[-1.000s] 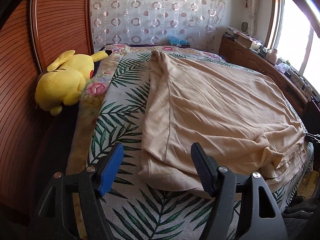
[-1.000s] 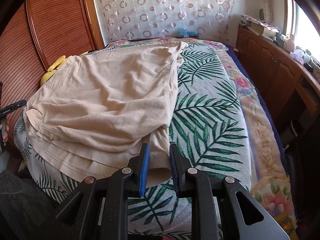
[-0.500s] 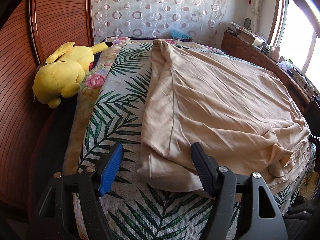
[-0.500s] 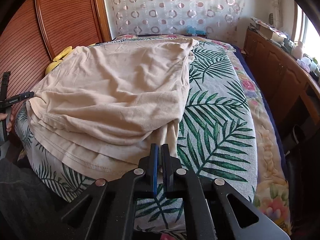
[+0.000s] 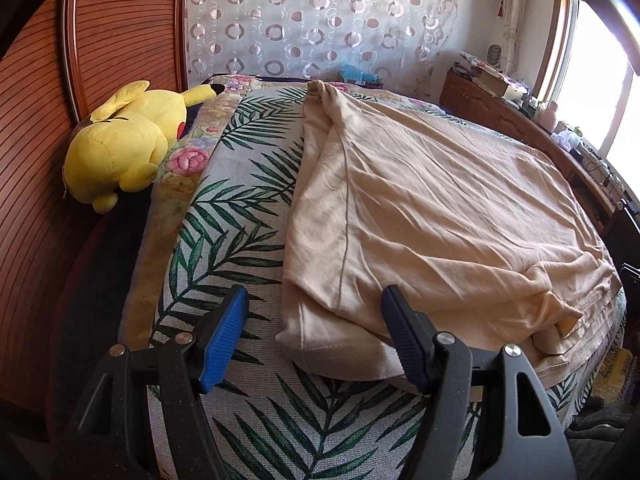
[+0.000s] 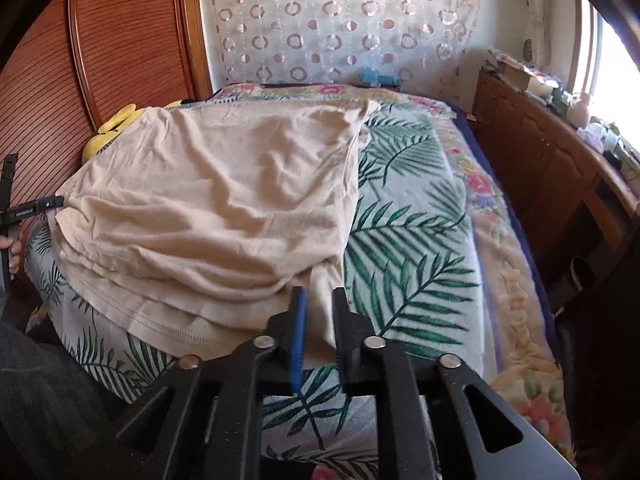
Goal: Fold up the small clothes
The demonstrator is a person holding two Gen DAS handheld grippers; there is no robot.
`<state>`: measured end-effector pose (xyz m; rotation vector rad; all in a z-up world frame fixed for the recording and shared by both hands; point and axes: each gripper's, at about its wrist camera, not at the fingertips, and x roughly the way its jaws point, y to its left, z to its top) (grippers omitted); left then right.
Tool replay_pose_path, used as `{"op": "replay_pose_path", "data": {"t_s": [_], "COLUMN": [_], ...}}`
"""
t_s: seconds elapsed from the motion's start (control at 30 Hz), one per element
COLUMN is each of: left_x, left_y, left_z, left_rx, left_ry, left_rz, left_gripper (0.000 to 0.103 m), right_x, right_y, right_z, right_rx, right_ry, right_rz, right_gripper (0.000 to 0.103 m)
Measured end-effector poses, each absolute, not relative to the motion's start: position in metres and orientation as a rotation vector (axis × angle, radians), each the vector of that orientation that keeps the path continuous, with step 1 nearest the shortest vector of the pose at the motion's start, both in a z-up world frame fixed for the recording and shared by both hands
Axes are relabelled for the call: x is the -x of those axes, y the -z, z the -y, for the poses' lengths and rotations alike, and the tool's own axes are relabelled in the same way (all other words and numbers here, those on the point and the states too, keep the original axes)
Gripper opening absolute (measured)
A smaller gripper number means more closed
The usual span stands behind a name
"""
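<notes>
the beige garment [image 5: 420,216] is folded over once; left gripper [image 5: 314,332] is held wide, empty; right gripper [image 6: 318,332], slightly parted, is set around a corner.

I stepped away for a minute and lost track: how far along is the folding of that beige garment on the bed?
Done: the beige garment lies folded over once, layered hems showing at the near edge. In hand: the right gripper has a narrow gap with the garment's corner between its fingers; the left gripper is wide open by the other corner. Left: further folds to make it compact.
</notes>
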<state>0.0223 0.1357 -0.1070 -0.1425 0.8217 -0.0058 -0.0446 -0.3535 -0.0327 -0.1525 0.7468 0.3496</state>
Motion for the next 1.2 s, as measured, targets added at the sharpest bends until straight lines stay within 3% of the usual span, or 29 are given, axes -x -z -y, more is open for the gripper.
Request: {"op": "replay_pose_path", "data": {"t_s": [0.13,0.2,0.4,0.57,0.6,0.73,0.83,1.0,1.2], "left_x": [-0.022,-0.022,-0.025,-0.028,-0.029,-0.032,-0.033,-0.034,-0.035], "left_y": [0.106,0.105,0.105,0.105,0.105,0.105,0.105,0.104,0.078], "left_z": [-0.134,-0.133,-0.131,-0.13,-0.13,-0.129,-0.127,-0.124,-0.101], "left_rx": [0.157,0.164,0.148,0.137,0.136,0.133,0.12,0.129,0.133], "left_ry": [0.019,0.03,0.02,0.016,0.015,0.003,-0.003,0.033,0.131], "left_rz": [-0.818,-0.817,-0.819,-0.828,-0.831,-0.838,-0.837,-0.845,-0.764], "left_gripper": [0.066,0.063,0.04,0.034,0.034,0.034,0.033,0.008,0.006], "right_x": [0.04,0.036,0.021,0.012,0.014,0.019,0.015,0.016,0.017], "right_y": [0.03,0.032,0.044,0.061,0.061,0.066,0.067,0.068,0.067], "right_z": [0.343,0.335,0.314,0.312,0.311,0.3,0.307,0.305,0.304], "right_rx": [0.159,0.155,0.152,0.159,0.167,0.216,0.17,0.191,0.197], "right_ry": [-0.35,-0.363,-0.383,-0.371,-0.377,-0.392,-0.406,-0.406,-0.412], "right_rz": [-0.725,-0.723,-0.727,-0.761,-0.743,-0.721,-0.726,-0.721,-0.732], "right_gripper": [0.029,0.029,0.029,0.03,0.033,0.064,0.07,0.071,0.071]}}
